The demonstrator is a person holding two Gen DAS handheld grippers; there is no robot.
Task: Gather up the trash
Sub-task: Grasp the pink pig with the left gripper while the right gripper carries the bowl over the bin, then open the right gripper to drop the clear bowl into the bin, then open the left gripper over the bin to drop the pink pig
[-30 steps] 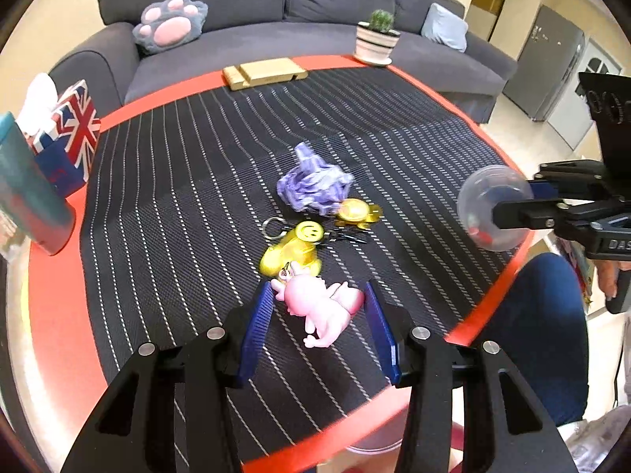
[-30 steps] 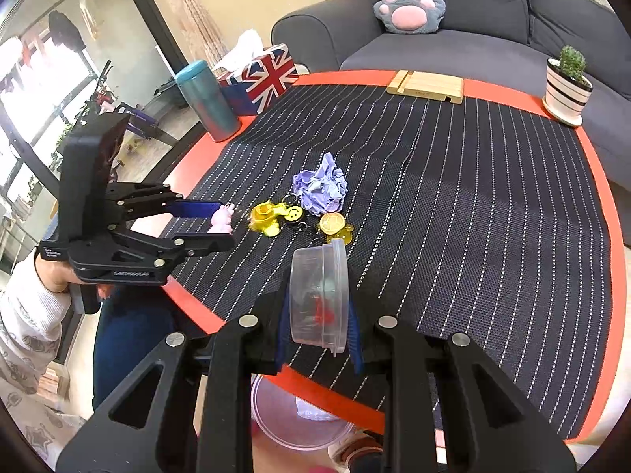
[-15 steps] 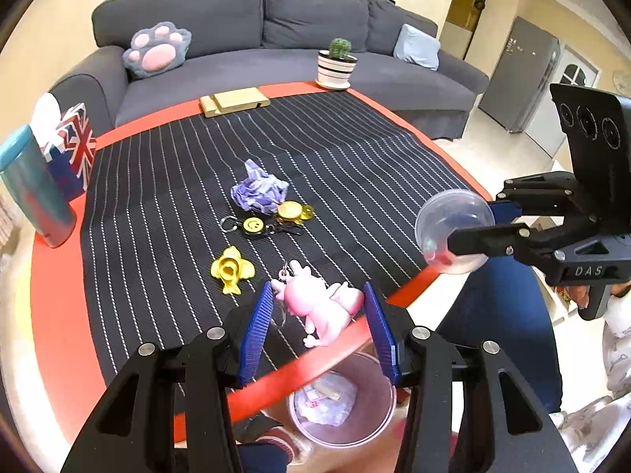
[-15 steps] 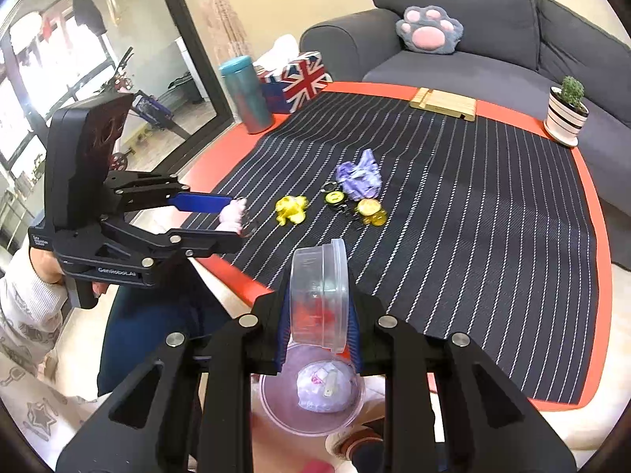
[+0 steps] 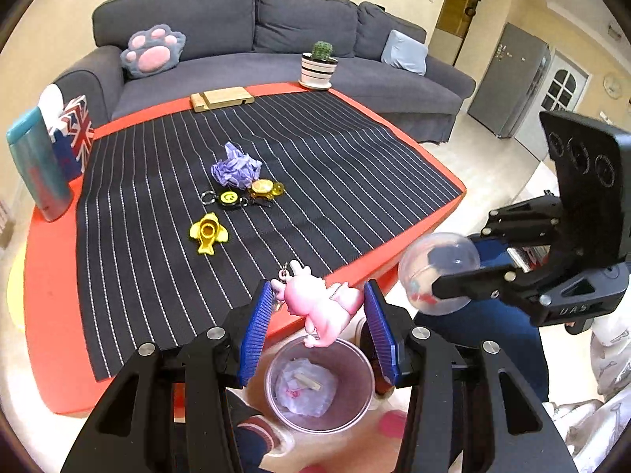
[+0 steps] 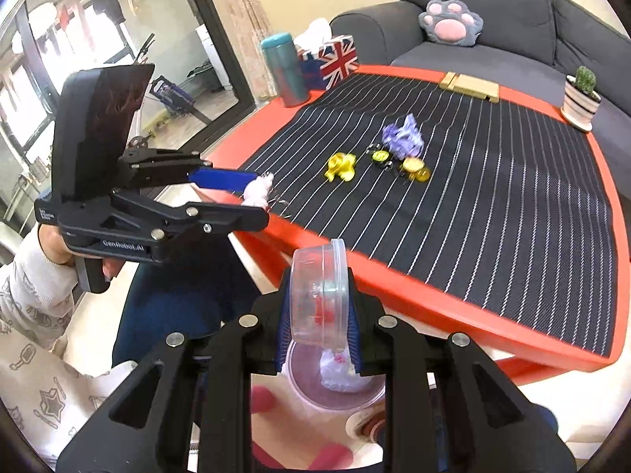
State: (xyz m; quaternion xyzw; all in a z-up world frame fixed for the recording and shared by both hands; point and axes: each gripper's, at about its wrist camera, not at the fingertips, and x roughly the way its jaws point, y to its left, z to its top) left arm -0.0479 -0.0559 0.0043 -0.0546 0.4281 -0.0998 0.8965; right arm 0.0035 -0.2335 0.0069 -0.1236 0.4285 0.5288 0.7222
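floor: bin [image 5: 357, 384] holds crumpled paper [image 5: 305, 388] | clear tub [image 6: 320, 295]: red bits

Between the left jaws sits a glossy, smooth pink plastic pig [image 5: 319, 303]; the right jaws pinch a clear plastic container [image 6: 321, 295]. Beyond them, matt woven cloth [image 5: 315, 165] covers the smooth red desk [image 5: 47, 295].

A pink plastic pig figure [image 5: 319, 307] with a small metal ring hangs clamped between blue fingers [image 5: 256, 329], just above a translucent round waste bin [image 5: 357, 394] on the floor holding crumpled white wrapping. A clear lidded plastic tub [image 6: 321, 295] with red bits inside, tipped on its side, is pinched over the same bin.
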